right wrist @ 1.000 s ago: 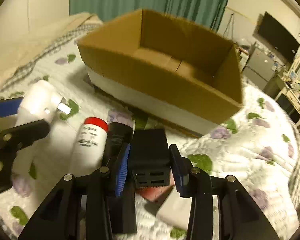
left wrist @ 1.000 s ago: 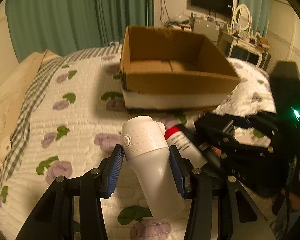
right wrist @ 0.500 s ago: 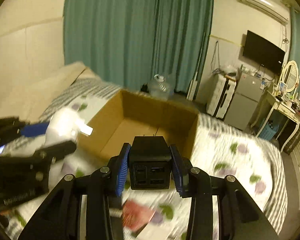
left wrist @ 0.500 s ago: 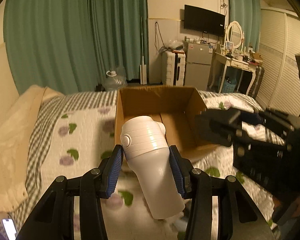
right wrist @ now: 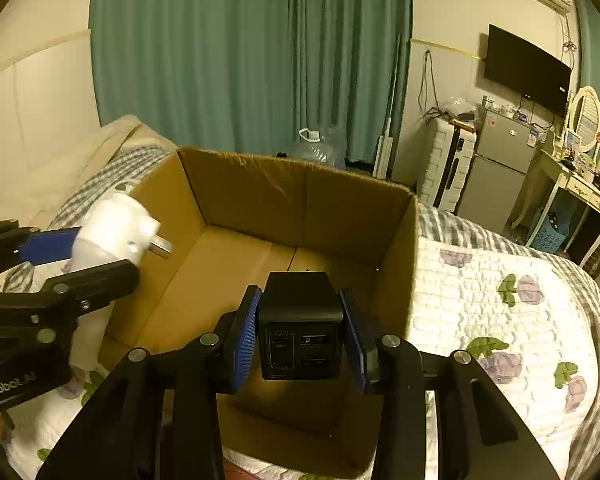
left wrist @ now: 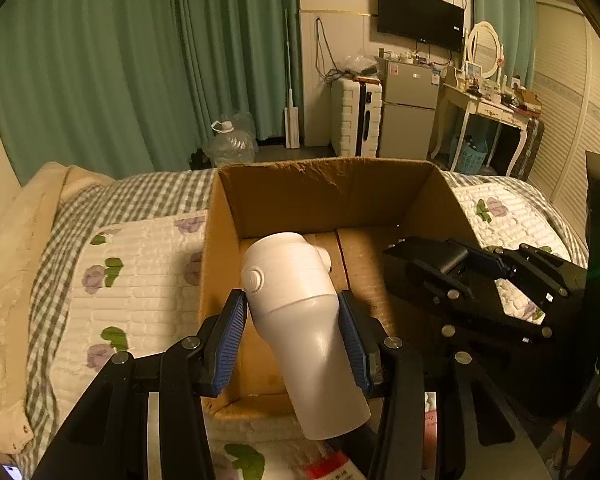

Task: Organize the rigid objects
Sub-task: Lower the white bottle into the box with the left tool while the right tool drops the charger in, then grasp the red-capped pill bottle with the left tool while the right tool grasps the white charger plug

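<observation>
From the left wrist: a bed [left wrist: 132, 264] with a white quilt of purple flowers and a grey checked cover lies under and ahead of the left claw [left wrist: 292, 334]. Beyond it hang green curtains [left wrist: 140, 60]; ahead to the right stand one wall television [left wrist: 420, 10], one small fridge [left wrist: 410, 114] and one white suitcase [left wrist: 354, 114]. One open cardboard box [left wrist: 324, 196] sits on the bed directly ahead. The left claw's blue pads [left wrist: 231, 340] press both sides of one white plastic dryer-shaped object [left wrist: 300, 320], round head forward, held over the box's near left part. To its right the right claw [left wrist: 466, 264] holds a black block over the box.

From the right wrist: the same curtains, bed and box [right wrist: 300, 196] lie ahead. The right claw [right wrist: 300, 344] is closed onto one black charger block [right wrist: 300, 320], its port face toward the camera, above the box's near floor. To the left, the left claw [right wrist: 80, 256] grips the white object [right wrist: 112, 228] over the box's left wall.
</observation>
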`<act>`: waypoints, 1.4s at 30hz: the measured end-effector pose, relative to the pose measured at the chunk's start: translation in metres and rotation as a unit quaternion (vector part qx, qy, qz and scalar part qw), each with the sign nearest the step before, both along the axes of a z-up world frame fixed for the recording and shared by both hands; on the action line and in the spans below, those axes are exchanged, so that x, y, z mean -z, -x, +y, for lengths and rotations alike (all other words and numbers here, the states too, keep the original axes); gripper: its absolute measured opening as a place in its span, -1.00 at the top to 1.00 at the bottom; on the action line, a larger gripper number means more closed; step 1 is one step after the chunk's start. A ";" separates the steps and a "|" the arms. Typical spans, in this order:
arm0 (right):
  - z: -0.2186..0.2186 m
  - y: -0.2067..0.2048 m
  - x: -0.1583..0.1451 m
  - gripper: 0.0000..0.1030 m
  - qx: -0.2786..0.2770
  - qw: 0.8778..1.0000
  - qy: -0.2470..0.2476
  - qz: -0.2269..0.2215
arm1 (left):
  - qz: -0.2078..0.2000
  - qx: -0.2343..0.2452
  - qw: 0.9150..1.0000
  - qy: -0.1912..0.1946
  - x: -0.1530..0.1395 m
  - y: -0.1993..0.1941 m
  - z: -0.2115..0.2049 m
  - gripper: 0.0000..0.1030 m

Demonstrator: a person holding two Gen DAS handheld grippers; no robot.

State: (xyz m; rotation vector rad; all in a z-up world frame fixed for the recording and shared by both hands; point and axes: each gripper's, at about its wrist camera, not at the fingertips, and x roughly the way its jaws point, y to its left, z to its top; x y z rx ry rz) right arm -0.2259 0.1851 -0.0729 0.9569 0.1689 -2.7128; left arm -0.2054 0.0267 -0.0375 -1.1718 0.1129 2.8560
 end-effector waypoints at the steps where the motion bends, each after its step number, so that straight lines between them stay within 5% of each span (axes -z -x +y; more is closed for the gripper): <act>1: 0.002 0.000 0.002 0.25 0.002 1.000 0.000 -0.003 | -0.001 0.001 1.000 -0.001 0.001 0.001 0.001 0.08; 3: 0.006 -0.003 -0.002 0.19 0.012 1.000 0.002 0.011 | -0.003 0.002 1.000 0.002 0.002 0.002 0.001 0.08; 5: 0.015 -0.009 -0.010 -0.16 0.025 0.999 0.011 0.022 | -0.003 0.001 1.000 0.005 0.001 0.005 0.004 0.08; 15: 0.063 -0.019 -0.030 -0.26 0.092 0.994 0.038 0.033 | 0.008 0.002 1.000 0.017 0.003 0.028 0.017 -0.01; 17: 0.064 -0.019 -0.028 -0.41 0.099 0.994 0.029 0.031 | 0.006 -0.004 1.000 0.021 0.008 0.029 0.019 -0.29; 22: 0.065 -0.028 -0.037 -0.64 0.111 0.993 0.020 0.038 | 0.005 -0.005 1.000 0.026 0.003 0.015 0.020 -0.30; 33: 0.069 -0.128 -0.102 -0.67 0.116 0.991 -0.019 0.070 | 0.054 -0.026 0.998 -0.001 -0.068 -0.078 0.005 -0.31; 42: 0.058 -0.205 -0.088 -0.80 0.097 0.993 -0.016 0.071 | 0.092 -0.025 0.995 -0.019 -0.082 -0.155 0.001 -0.38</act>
